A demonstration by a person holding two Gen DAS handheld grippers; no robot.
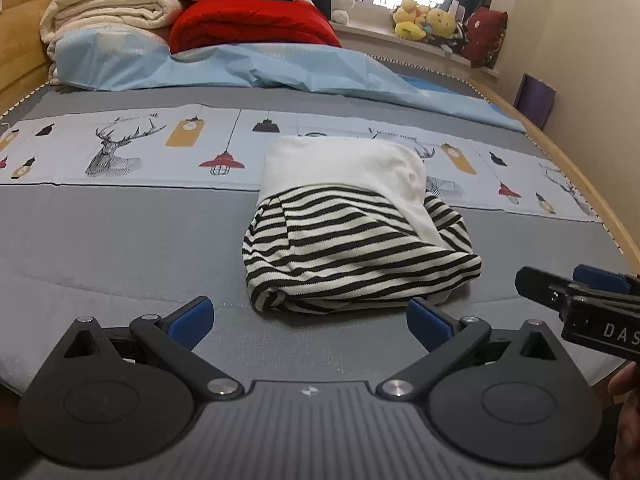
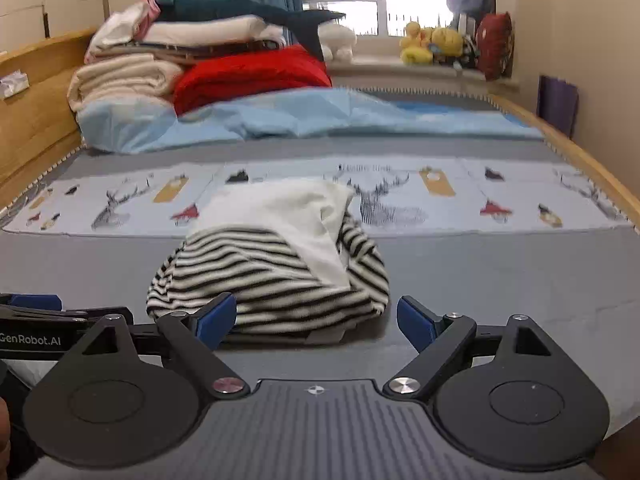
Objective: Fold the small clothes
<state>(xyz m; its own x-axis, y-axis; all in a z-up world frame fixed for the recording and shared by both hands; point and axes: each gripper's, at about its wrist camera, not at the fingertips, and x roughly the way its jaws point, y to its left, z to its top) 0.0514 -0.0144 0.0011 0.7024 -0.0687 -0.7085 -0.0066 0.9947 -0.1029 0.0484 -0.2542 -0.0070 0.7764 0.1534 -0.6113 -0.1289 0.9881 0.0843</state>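
Left black gripper with blue pads (image 1: 310,322) spread wide, empty, short of folded black-and-white striped garment (image 1: 352,232) on my grey bed cover (image 1: 120,248). Right gripper (image 2: 316,322) likewise wide, gripping nothing.

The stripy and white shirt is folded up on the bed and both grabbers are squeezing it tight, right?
Not quite. The stripy and white shirt is folded on the bed, but neither grabber squeezes it. Both wrist views show the left gripper and right gripper open, holding nothing.

The bed (image 1: 100,248), grey-covered, bears a folded striped garment (image 1: 352,256), a blue sheet (image 1: 224,68) and stacked blankets (image 1: 120,12).
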